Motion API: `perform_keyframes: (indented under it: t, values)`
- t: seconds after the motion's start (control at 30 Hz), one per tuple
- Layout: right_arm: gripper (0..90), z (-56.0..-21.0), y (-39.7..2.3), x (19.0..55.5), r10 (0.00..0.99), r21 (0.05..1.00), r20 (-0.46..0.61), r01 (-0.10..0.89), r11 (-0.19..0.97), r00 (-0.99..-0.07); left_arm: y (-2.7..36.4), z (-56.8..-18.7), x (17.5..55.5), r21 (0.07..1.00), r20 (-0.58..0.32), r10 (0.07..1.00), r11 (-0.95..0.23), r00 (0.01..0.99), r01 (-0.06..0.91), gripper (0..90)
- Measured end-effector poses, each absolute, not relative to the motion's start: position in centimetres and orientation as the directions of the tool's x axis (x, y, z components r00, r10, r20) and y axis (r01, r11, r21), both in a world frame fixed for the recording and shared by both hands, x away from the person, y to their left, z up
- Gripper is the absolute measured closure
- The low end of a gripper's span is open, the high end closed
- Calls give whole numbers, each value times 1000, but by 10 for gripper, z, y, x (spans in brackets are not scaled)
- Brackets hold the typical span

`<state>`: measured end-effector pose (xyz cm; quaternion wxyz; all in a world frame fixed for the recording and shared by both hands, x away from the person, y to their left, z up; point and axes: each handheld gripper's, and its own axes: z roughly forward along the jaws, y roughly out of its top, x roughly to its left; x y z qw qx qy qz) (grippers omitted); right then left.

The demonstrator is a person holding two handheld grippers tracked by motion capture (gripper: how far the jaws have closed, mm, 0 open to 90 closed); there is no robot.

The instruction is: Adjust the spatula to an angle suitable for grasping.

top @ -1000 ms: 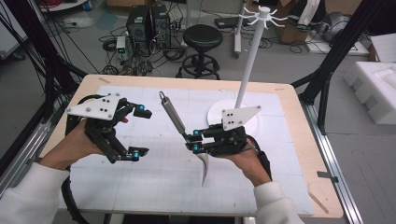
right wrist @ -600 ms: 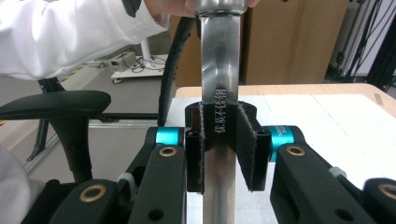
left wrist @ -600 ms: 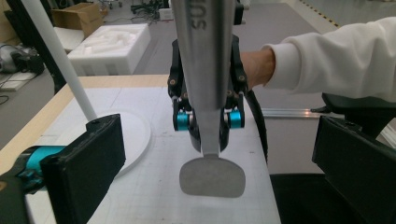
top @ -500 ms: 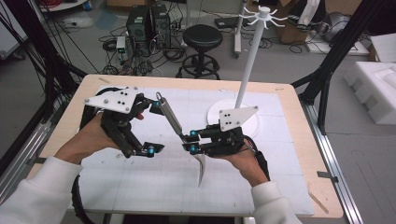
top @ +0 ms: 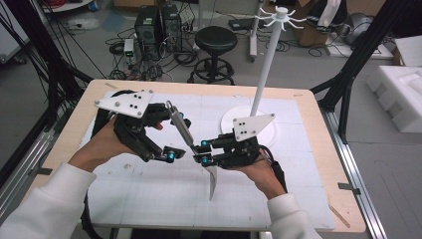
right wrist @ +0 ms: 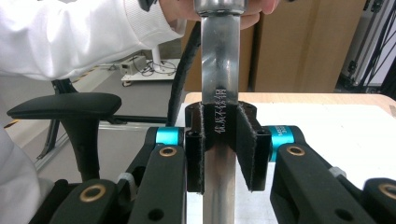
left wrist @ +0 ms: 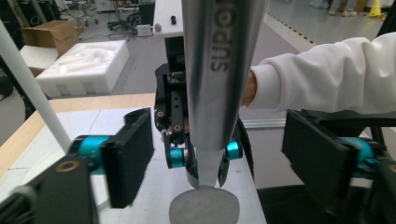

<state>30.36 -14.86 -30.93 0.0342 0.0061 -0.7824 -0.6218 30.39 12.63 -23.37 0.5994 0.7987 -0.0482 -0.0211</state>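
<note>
I see a long metal spoon (top: pixel 191 144) held above the middle of the desk (top: pixel 308 107), tilted, with its handle end pointing to the far left and its bowl end pointing near, low over the white mat (top: pixel 149 194). In the left gripper view the handle (left wrist: pixel 217 79) carries the letters "SUPO", and the bowl shows at the bottom edge. In the right gripper view the handle passes up between the pads and has small engraved characters.

My right gripper (top: pixel 201 153) is clenched on the spoon at its middle: in the right gripper view both fingers (right wrist: pixel 247 154) press against the metal from each side. It comes in from the right, with the hand behind it.

My left gripper (top: pixel 177 137) is at the left of the spoon, around the far part of the handle. Its fingers (left wrist: pixel 128 156) are released, standing wide on both sides of the handle and not touching it, as the left gripper view shows. In the right gripper view a hand (right wrist: pixel 219 11) is at the top end of the handle, but I cannot tell if it touches.

On the far right part of the mat stands a white hanging rack (top: pixel 263 64) with a round base and small hooks on top. Beyond the desk, on the floor, there are a black stool (top: pixel 215 40), computer boxes with cables (top: pixel 154 25), and white foam packing (top: pixel 400 92) at the right.
</note>
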Motion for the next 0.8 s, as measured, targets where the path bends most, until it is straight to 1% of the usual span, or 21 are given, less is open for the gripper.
perform_keyframes:
  t: [0.1,0.17,0.2,0.23,0.27,0.37,0.5,0.6,0.63,0.8]
  values:
    - [749,-309,-148,303,-58,974,43,29,225,-997,125,-234,304,960,20,-115,-276,993,-52,341]
    - [749,-309,-148,303,-65,975,40,24,222,-997,125,-234,305,960,21,-123,-274,992,-54,416]
    - [749,-309,-148,302,-67,974,44,28,223,-997,125,-234,305,962,15,-127,-268,992,-49,424]
    - [749,-309,-148,302,-70,975,39,23,221,-997,125,-234,305,964,9,-136,-262,991,-44,456]
    - [749,-309,-148,302,-70,975,39,23,221,-997,125,-234,305,964,9,-136,-262,991,-44,469]
    - [750,-309,-147,302,-73,975,39,22,220,-997,123,-234,304,963,8,-140,-264,990,-45,484]
    - [749,-310,-146,302,-80,975,42,23,220,-996,122,-234,305,965,4,-153,-259,988,-44,549]
    - [749,-310,-146,301,-79,974,39,20,225,-996,122,-234,305,964,5,-146,-264,989,-44,562]
    - [749,-310,-146,302,-76,974,40,22,227,-996,123,-234,305,963,5,-147,-265,989,-44,586]
    - [749,-310,-145,302,-77,974,39,21,224,-996,123,-234,306,964,4,-139,-264,990,-41,628]
